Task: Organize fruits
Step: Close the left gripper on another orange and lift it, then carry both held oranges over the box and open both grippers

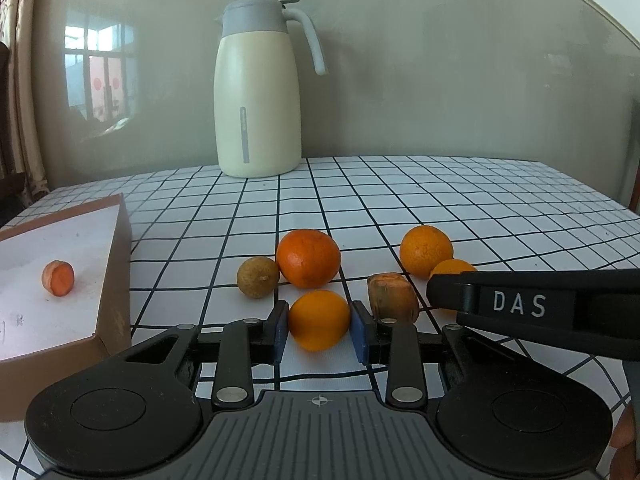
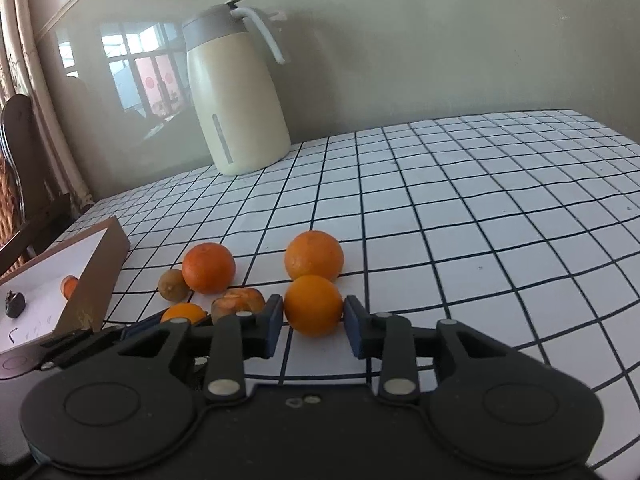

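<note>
The shallow brown cardboard box [image 1: 116, 264] at the tabletop's [image 1: 460, 200] left edge holds one cut carrot piece [image 1: 58, 277], cut face forward. Each tool, left tool [image 1: 319, 330] and right tool [image 2: 314, 318], pinches a round orange: left orange [image 1: 319, 319], right orange [image 2: 313, 305].

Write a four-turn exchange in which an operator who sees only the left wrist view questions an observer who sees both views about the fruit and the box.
Operator: My left hand-held gripper has its pads on the near orange. The right hand-held gripper covers most of another orange. Is that one gripped?
Observer: In the right wrist view, its pads touch both sides of that half-hidden orange.
Operator: In the box I see only an orange cut piece. Is anything else in there?
Observer: Yes, a small dark object also lies in it. I cannot tell what it is.
</note>
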The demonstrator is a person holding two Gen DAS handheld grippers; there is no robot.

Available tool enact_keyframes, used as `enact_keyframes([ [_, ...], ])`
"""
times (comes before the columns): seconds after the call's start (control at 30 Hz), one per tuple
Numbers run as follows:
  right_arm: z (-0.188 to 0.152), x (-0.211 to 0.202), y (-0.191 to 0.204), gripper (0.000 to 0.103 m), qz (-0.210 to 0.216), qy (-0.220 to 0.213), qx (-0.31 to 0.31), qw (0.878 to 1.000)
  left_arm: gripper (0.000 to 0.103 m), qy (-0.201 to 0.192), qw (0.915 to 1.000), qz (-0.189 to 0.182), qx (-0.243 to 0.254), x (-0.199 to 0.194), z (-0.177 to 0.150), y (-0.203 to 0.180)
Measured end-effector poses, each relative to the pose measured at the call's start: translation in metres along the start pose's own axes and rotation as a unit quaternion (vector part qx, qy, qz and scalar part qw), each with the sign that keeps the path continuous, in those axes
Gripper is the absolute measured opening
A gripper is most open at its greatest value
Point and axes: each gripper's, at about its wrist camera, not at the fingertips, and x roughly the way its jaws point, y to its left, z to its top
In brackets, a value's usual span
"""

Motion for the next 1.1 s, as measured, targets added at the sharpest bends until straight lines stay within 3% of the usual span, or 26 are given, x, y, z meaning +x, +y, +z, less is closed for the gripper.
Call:
enact_keyframes([
  [0.5, -0.001, 0.0, 0.003, 0.024, 0.0, -0.002, -0.011, 1.0, 0.034, -0.001, 1.0, -0.002, -0.006, 0.0, -0.001, 0.002],
  [1.1, -0.007, -0.029, 0.007, 0.024, 0.017, -0.007, -0.021, 1.0, 0.034, -0.002, 0.9999, -0.002, -0.014, -0.013, -0.004, 0.014],
])
